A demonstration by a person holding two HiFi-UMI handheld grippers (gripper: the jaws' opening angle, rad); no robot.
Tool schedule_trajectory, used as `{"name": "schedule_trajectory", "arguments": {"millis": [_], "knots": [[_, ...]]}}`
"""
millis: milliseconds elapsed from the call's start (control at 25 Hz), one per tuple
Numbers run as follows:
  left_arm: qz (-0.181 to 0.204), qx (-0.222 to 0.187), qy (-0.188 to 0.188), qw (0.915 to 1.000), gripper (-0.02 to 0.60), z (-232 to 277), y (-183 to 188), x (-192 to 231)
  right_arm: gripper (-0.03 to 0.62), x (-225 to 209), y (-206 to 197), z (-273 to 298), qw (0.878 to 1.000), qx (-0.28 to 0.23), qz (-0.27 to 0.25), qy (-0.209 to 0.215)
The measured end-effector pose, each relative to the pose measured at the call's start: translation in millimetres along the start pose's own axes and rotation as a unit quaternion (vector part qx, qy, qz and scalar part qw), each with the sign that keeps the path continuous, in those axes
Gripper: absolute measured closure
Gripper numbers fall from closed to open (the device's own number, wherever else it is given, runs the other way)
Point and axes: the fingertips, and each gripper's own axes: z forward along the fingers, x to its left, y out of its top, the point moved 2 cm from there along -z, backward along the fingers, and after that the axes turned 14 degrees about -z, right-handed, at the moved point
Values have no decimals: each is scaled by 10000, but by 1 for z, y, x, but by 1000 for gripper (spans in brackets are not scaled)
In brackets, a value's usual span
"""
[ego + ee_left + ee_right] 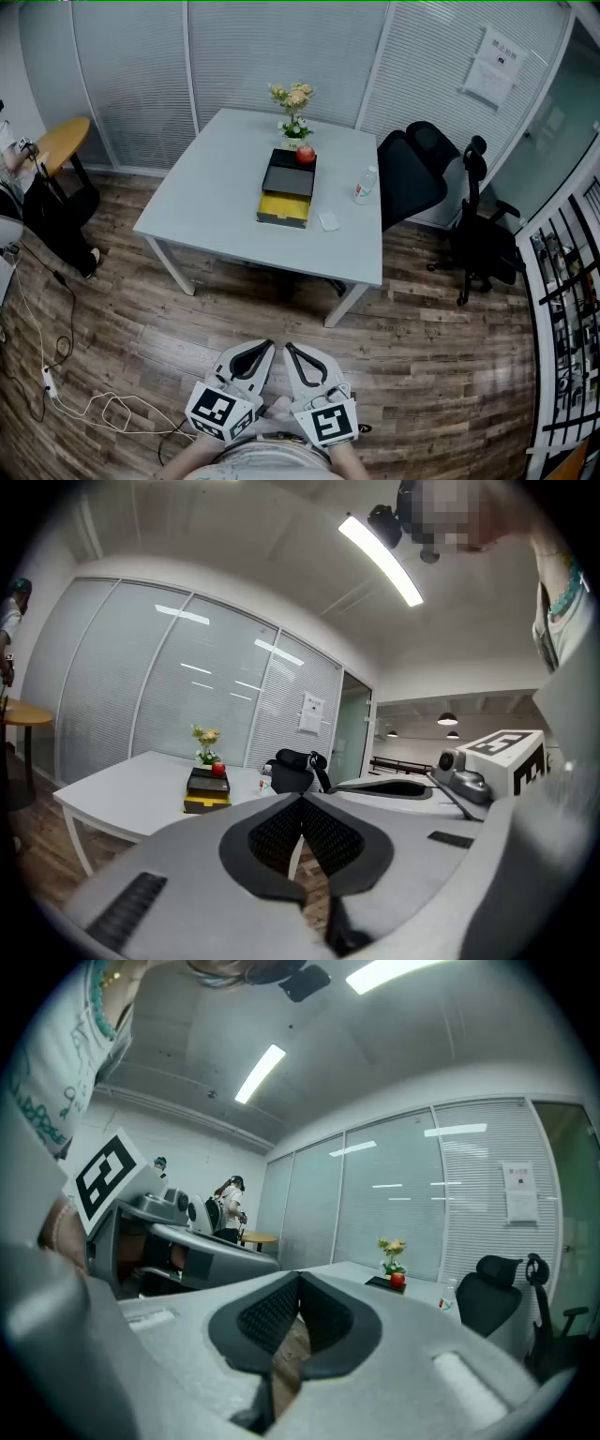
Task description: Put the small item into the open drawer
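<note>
The small white flat item (328,221) lies on the pale grey rectangular table (211,202), just right of the yellow open drawer (284,208), which is pulled out towards the near edge from a low dark grey drawer box (289,178). A red round apple-like ball (306,156) sits on the far end of the box, and a clear plastic bottle (365,185) stands a little beyond the item. From here the item is too small to identify. I judge it light and probably rigid, and low enough that the jaws would need to pinch it across its short sides, close to the tabletop, with a gentle squeeze so it does not skid on the smooth surface. The left gripper (265,348) and right gripper (292,348) are both clenched on nothing, side by side over the wood floor, well apart from the table.
</note>
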Motion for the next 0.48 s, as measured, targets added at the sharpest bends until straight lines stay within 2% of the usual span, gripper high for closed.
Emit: {"name": "schedule_trajectory", "arguments": {"millis": [480], "knots": [[-91,-17,269,9996,583,7,-15,0,592,-9,-18,-6,9998,24,-22,201]]}}
